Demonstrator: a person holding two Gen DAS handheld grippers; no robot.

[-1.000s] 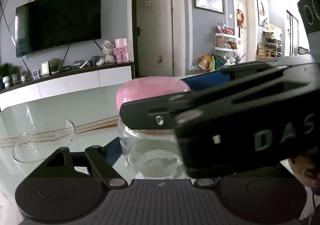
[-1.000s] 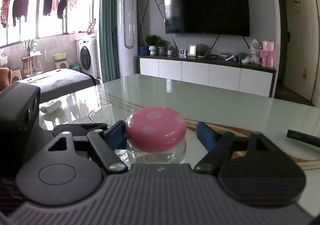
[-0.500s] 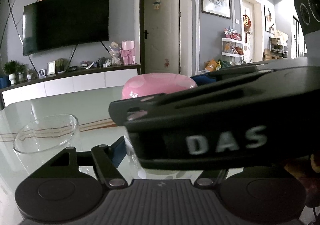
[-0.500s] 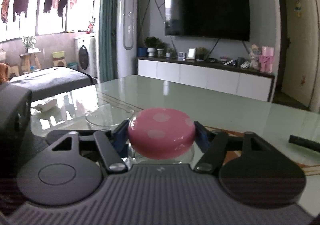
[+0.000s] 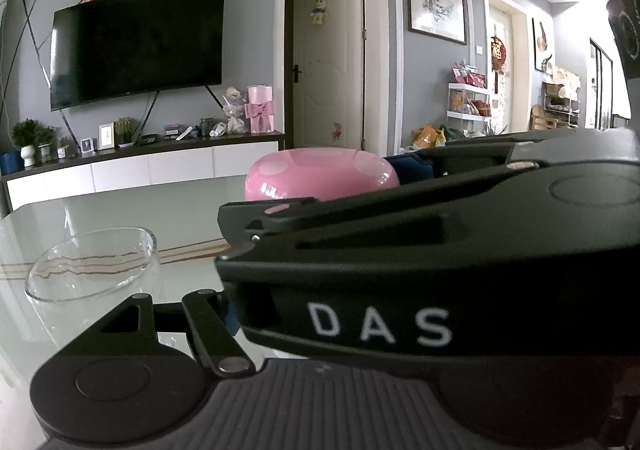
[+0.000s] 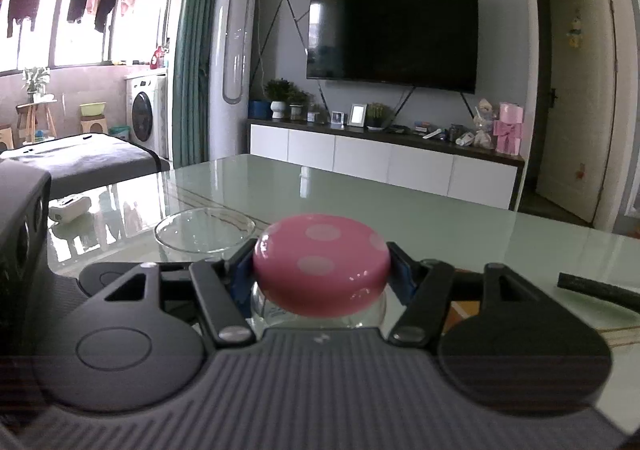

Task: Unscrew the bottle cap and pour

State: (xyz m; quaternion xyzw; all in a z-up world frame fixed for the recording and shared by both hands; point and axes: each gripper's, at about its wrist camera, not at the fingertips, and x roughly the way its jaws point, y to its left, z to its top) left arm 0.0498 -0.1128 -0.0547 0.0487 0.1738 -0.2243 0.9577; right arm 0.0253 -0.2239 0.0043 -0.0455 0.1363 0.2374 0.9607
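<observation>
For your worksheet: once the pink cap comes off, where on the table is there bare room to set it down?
Bare glass lies beyond the pink cap, toward the white cabinet, and rightward up to the black strip. It is crowded around the jar: both tongs and the glass bowl.

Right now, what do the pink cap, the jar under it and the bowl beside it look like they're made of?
Pink cap: probably glossy plastic or glazed ceramic; it shows sharp highlights and paler dots. Jar: clear glass by the look; the table shows through it. Bowl: clear glass or hard plastic, with a see-through wall and a bright rim.
</observation>
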